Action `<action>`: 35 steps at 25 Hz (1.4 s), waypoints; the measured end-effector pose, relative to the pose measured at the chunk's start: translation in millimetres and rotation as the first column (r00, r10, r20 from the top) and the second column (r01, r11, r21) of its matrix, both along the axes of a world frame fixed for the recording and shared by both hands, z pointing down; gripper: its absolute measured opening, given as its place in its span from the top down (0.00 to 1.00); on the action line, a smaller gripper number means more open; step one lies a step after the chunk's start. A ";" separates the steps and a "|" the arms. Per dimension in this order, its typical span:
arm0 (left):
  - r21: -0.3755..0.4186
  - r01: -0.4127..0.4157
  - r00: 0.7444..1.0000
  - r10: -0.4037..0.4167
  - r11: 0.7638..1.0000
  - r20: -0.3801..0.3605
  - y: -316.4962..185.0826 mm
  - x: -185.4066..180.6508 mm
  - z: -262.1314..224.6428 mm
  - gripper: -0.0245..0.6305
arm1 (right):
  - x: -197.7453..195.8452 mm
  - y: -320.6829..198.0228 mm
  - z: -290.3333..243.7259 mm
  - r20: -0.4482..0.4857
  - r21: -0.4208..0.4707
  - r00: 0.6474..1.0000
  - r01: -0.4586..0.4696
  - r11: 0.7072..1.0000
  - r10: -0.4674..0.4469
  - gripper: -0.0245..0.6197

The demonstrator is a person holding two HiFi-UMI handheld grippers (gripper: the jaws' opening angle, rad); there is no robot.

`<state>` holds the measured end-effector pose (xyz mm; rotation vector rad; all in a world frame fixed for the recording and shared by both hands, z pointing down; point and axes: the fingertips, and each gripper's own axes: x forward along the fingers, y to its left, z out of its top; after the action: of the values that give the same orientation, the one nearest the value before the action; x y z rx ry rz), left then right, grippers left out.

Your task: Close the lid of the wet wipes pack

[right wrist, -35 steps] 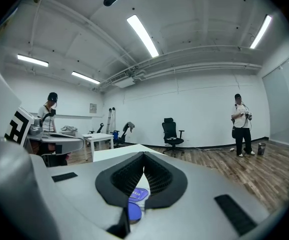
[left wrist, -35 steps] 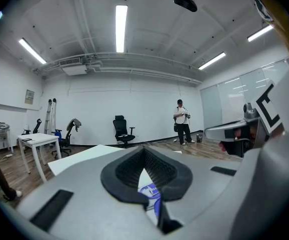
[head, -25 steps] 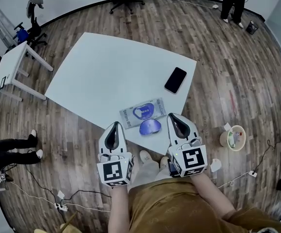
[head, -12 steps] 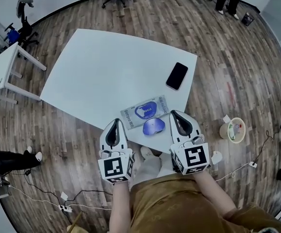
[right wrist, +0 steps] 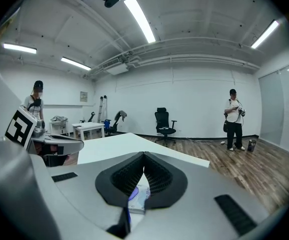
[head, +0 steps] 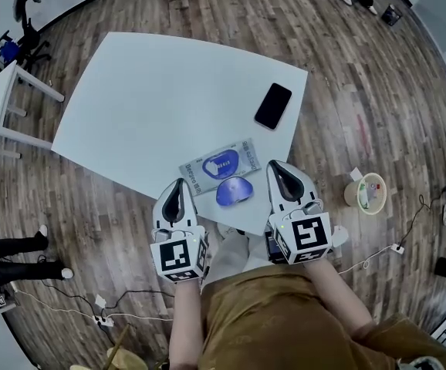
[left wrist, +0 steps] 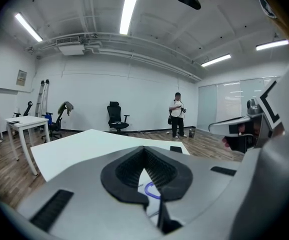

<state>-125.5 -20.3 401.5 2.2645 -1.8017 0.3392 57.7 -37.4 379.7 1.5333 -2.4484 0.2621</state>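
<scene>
Wet wipes pack (head: 221, 166) near table's (head: 146, 99) near edge, long axis left-right, right end angled away. Blue lid (head: 234, 192) open, flopped toward person. Left gripper (head: 180, 185), right gripper (head: 278, 169): jaws together, empty. Gripper views hide most of pack.

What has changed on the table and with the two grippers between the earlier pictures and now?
Nothing was taken hold of or let go; only the head view shifted a little. The left gripper and the right gripper stay shut on either side of the open lid of the wet wipes pack. The phone lies where it did.
</scene>
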 end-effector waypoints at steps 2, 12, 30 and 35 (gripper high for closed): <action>-0.015 0.002 1.000 -0.002 1.000 -0.002 1.1 2.9 4.3 0.97 | 4.5 -1.1 6.8 -0.008 -0.020 1.000 0.001 1.000 -0.001 0.95; -0.066 0.035 0.999 -0.035 0.997 -0.009 6.0 -4.4 25.5 0.97 | 4.6 1.1 39.7 -0.009 -0.108 1.000 0.011 0.994 -0.012 0.95; -0.196 0.002 1.000 -0.002 0.981 0.001 6.8 -2.5 83.1 0.97 | 3.5 -0.3 98.2 -0.028 -0.230 0.999 0.025 0.973 -0.032 0.95; -0.228 -0.009 1.000 0.007 0.974 -0.007 5.7 0.5 94.0 0.97 | 1.6 -3.5 110.6 -0.030 -0.273 0.998 0.039 0.961 -0.049 0.95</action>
<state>-125.0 -14.7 495.5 2.1121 -1.6565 0.5121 59.2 -40.9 490.3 1.3529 -2.3010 0.5331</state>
